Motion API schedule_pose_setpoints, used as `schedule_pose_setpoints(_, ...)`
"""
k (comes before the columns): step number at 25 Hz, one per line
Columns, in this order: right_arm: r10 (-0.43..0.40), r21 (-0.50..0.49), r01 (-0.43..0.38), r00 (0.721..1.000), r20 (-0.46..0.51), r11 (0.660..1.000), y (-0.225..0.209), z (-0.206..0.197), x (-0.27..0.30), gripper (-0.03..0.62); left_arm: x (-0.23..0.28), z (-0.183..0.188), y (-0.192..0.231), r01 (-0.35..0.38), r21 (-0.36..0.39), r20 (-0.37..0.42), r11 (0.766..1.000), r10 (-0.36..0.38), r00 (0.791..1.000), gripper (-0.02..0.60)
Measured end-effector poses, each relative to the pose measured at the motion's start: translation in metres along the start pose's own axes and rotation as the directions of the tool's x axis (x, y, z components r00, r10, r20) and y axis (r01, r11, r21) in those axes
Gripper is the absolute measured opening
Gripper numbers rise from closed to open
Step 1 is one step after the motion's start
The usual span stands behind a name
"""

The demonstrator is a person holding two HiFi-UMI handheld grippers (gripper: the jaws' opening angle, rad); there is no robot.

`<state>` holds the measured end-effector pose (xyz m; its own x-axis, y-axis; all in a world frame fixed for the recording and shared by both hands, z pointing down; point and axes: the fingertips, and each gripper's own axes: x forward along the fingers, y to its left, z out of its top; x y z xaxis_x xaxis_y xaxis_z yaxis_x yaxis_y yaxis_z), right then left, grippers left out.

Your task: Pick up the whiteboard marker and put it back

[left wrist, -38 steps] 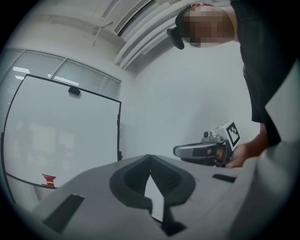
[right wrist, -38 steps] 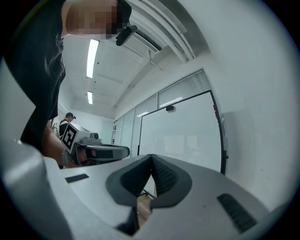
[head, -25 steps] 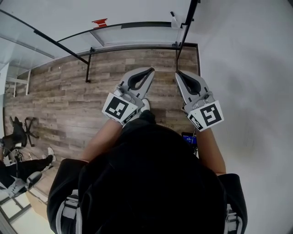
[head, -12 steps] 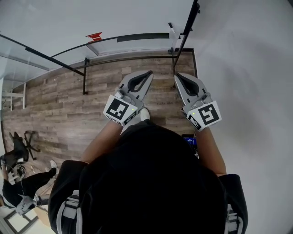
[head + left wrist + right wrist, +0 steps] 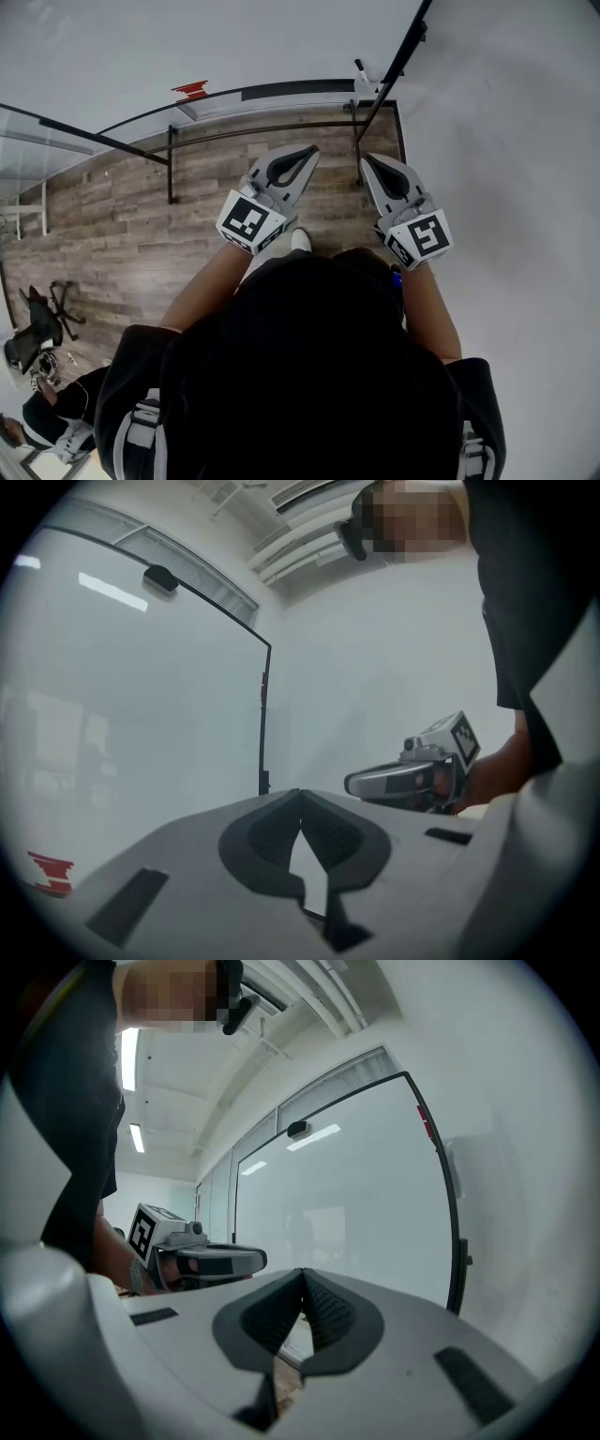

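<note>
One whiteboard marker, white with a dark tip, shows only in the head view. It lies ahead of the right gripper, just beside the whiteboard's black frame and apart from both pairs of jaws. Neither gripper view makes it out; they show the whiteboard beyond the tips. Both the right gripper and the left gripper have jaws pressed together on nothing. A red label left of the left jaws is unreadable.
</note>
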<state>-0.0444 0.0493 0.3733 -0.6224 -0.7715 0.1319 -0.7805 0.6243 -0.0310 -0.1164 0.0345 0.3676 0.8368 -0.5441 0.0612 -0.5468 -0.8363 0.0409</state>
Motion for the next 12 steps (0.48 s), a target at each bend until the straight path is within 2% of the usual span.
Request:
schedule_pose_setpoints(6,0.006,0.022,-0.005,1.0,-0.015,1.0,-0.028,-0.011,0.023,-0.008,0.019,-0.012,0.027,-0.019,-0.025,-0.015,1.0,0.018,1.0,0.003)
schedule_pose_setpoints(12,0.069,0.013,-0.069,0.997,-0.019,0.998,-0.07,-0.018,0.041,-0.008,0.054,-0.022,0.045,-0.08,-0.024,-0.021,0.997,0.079,0.997,0.003)
